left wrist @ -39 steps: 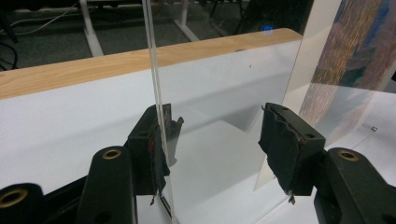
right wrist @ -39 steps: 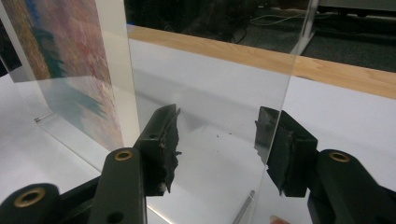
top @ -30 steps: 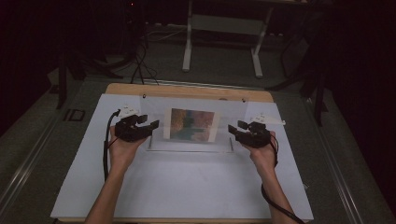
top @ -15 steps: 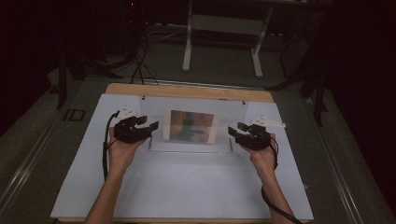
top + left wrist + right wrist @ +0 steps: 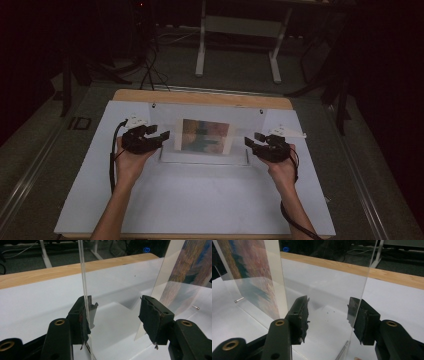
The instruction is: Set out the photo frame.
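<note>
Each black hand-held gripper (image 5: 162, 136) has 2 padded jaws, brass-ringed holes, black cable.

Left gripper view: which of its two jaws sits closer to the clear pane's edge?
The jaw at that view's left: the clear pane runs right along its pad, while the other jaw of the left gripper stands well apart from it.

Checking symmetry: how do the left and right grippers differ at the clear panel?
The left gripper straddles the clear panel's left edge; the right gripper its right edge. In their own views, the edge runs by the left gripper's left-hand finger, but by the right gripper's right-hand finger. Shared: both open, panel between the fingers.
</note>
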`<state>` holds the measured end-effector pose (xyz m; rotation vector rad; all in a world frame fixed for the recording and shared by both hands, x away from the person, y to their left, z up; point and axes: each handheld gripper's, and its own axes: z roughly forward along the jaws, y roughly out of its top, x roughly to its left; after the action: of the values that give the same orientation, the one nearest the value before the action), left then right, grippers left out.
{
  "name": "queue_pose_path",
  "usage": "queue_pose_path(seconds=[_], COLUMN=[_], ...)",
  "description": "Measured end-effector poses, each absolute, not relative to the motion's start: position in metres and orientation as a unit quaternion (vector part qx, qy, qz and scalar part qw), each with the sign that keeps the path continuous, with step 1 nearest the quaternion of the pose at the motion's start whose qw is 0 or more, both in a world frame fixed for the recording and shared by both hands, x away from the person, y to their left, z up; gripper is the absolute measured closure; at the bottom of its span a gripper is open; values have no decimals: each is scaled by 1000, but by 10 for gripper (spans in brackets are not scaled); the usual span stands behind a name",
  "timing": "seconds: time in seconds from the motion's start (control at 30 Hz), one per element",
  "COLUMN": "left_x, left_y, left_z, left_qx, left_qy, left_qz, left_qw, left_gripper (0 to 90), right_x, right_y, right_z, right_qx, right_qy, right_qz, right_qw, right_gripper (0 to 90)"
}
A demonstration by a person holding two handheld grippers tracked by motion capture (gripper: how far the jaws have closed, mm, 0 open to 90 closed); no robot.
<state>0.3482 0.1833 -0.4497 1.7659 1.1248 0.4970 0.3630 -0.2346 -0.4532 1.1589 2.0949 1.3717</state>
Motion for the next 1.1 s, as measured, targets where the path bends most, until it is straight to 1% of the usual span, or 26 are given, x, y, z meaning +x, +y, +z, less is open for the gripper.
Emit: queue_pose_path(seconds=[0.7,0.83,0.9,1.1], left_x=[349,348,348,347], left_y=[185,185,185,185], left_z=[-453,-455,-455,-456], left_qx=[718,714,712,708], left_qy=[457,458,461,464], left_qz=[202,206,206,205], left_qw=[484,487,488,491], left_gripper=[424,410,385,366], right_x=[365,368,368,368], right_y=[-238,-238,-236,-234], right_z=[-455,-455,-455,-455], right_qx=[412,411,409,409], right_qy=[742,739,740,742], right_qz=[498,505,506,502], right_qw=[178,171,171,175], right_gripper=[503,465,446,428])
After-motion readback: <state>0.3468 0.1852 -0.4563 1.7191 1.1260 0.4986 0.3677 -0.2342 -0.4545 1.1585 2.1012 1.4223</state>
